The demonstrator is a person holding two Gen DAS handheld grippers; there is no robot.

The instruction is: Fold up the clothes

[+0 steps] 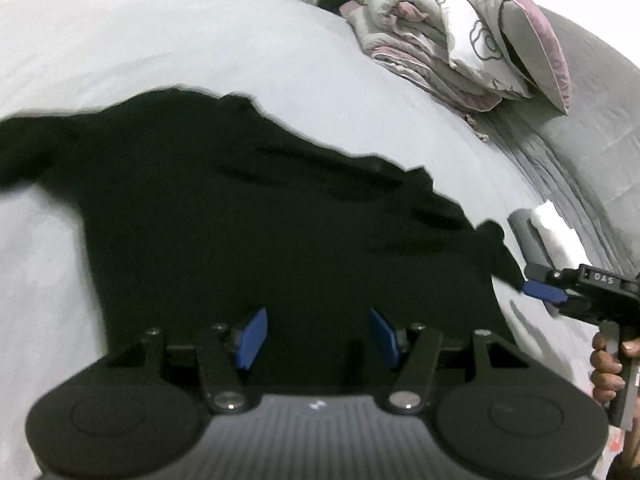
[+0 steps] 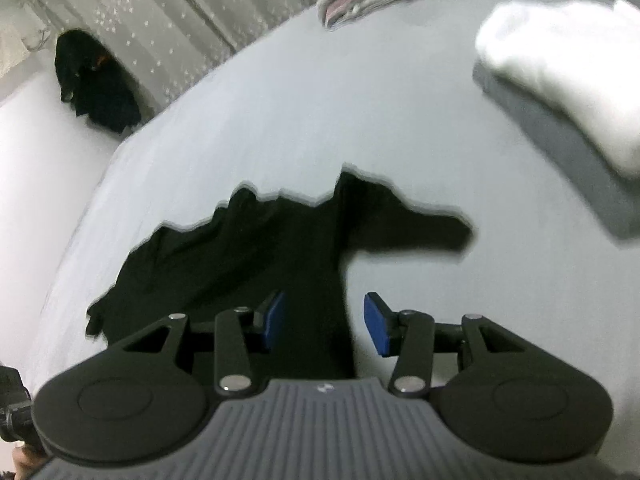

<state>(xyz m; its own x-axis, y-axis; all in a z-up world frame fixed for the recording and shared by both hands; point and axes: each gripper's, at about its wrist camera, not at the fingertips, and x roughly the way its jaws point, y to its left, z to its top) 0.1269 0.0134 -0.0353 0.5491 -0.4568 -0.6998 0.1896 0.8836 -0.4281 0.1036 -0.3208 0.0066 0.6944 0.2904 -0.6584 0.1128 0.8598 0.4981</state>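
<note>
Both tongs released above a black long-sleeved cloth garment (image 1: pixel 260 220) spread on the pale grey bed sheet (image 1: pixel 160 40).

The left gripper (image 1: pixel 318 334) hangs with its blue pads apart and nothing between them, the garment's body directly ahead and below. The right gripper (image 2: pixel 324 322) is likewise parted and empty, straddling the garment's right-hand border, one sleeve running out ahead to its right. Probably the step in hand is choosing new hold points; each pair of tongs should pinch a single hem or sleeve layer right at the border, not mid-cloth, so the fold line stays straight. Bare sheet lies beyond the garment ahead of both tongs, giving room to carry cloth over. To the right gripper's right sits a folded white and grey pile (image 2: pixel 560 80); rumpled pink-and-grey bedding (image 1: pixel 440 40) lies farther ahead, well apart.
</note>
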